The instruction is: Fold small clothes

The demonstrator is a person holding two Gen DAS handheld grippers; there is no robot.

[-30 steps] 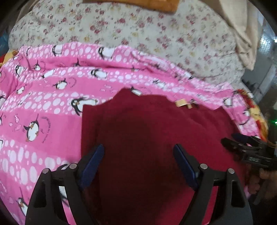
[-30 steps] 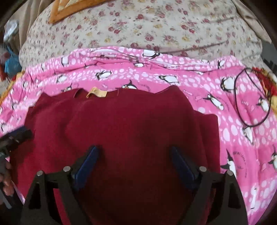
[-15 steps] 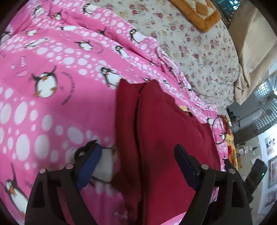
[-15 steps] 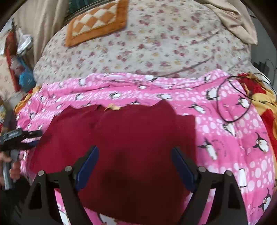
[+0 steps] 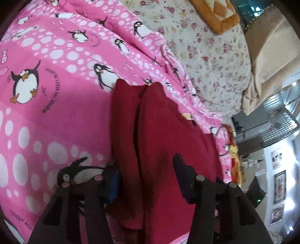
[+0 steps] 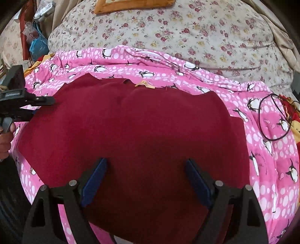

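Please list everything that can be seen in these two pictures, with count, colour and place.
red garment: one, dark red, flat on the pink blanket
pink blanket: one, pink with penguins, under the garment
floral quilt: one, cream with red flowers, behind the blanket
orange cushion: one, orange, on the quilt
black cord: one loop, on the blanket's right side
left gripper: jaws just closing around the garment's side fold
right gripper: open, above the garment
hand: one, on the left gripper's handle
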